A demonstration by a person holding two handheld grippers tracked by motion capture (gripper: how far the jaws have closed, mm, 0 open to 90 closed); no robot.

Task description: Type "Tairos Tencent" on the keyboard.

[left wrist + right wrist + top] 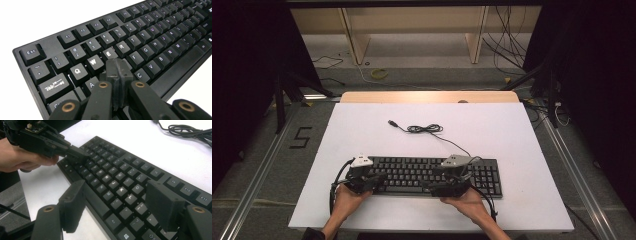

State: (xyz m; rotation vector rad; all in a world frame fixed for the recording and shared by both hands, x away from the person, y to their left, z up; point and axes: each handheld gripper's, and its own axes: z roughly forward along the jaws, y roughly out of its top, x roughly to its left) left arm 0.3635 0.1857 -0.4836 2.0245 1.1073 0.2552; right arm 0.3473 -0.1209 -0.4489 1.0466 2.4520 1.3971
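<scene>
A black keyboard (pixel 432 175) with white-lettered keys lies along the surface's near edge. Left gripper (pixel 117 68) closed over its keys; right gripper (pixel 120 207) open above them.

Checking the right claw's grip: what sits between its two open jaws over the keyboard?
In the right gripper view, the right claw is open, with the keyboard's front edge and letter keys between its jaws; its pads touch nothing.

A black keyboard (pixel 432 176) lay on the white table (pixel 362 125), its cable (pixel 424 129) coiled behind it. The left gripper (pixel 374 181) and right gripper (pixel 438 187) hovered over its keys.
</scene>
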